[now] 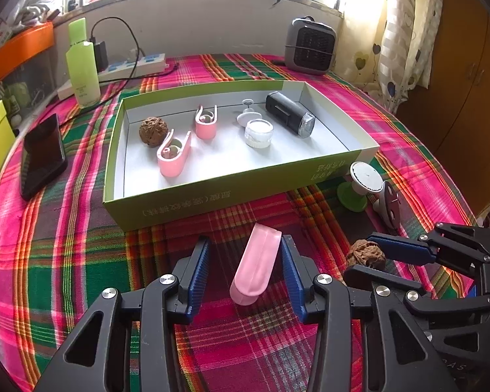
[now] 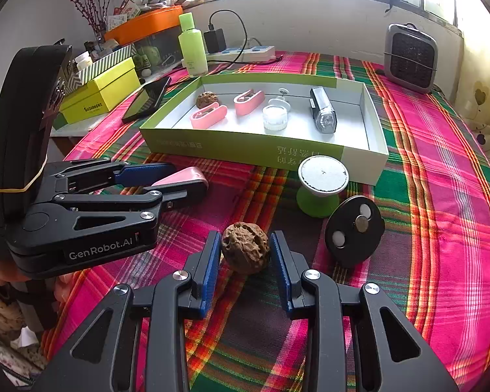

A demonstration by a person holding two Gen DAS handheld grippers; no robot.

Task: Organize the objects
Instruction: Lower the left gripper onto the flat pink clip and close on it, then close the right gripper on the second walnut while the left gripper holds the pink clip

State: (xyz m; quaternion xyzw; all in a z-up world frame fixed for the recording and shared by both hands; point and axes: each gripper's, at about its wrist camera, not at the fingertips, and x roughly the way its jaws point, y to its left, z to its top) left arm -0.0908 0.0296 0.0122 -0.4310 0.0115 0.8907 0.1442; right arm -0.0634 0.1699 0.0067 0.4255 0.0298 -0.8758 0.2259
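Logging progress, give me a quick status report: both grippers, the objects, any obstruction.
Left gripper open around pink clip. Right gripper open around walnut. Both on the cloth, outside the box. Path to box unobstructed.

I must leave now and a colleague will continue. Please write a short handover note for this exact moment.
Left gripper: open, fingers either side of a pink clip on the tablecloth.
Right gripper: open around a walnut, not gripped.
Done: green box holds one walnut, two pink clips, a small jar, a black flashlight.
Left: both items above, the green-based stand and black disc.
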